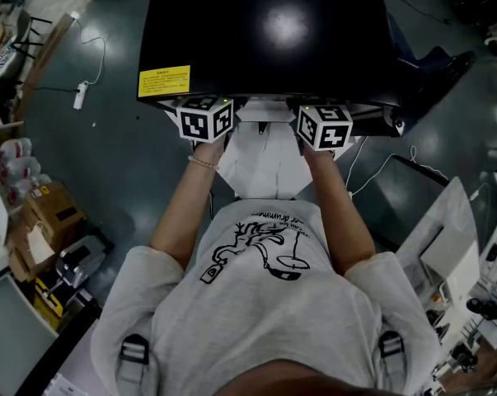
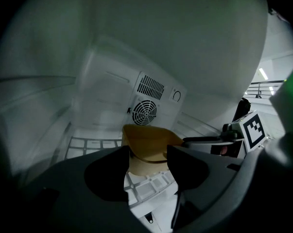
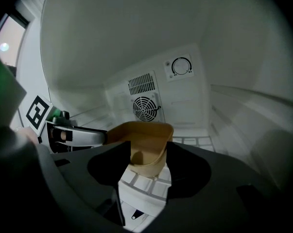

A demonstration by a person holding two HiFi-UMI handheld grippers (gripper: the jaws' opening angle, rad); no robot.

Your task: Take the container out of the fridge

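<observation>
A tan open-topped container (image 2: 148, 142) (image 3: 144, 135) stands on the white shelf (image 2: 146, 186) inside the black fridge (image 1: 264, 31). In the head view both marker cubes (image 1: 205, 118) (image 1: 324, 126) sit at the fridge's front, and the jaws are hidden under its top. My left gripper (image 2: 148, 166) is open, with the container's near left corner in the gap between its jaws. My right gripper (image 3: 148, 164) is open too, the container's right wall showing between its jaws. Each gripper view shows the other gripper alongside the container. I cannot tell whether any jaw touches it.
The fridge's back wall carries a round fan (image 3: 145, 108) and a dial (image 3: 180, 67). White side walls close in on both sides. Outside, cardboard boxes (image 1: 46, 209) stand at the left, a power strip with cable (image 1: 81, 95) lies on the floor, and white furniture (image 1: 446, 254) is at the right.
</observation>
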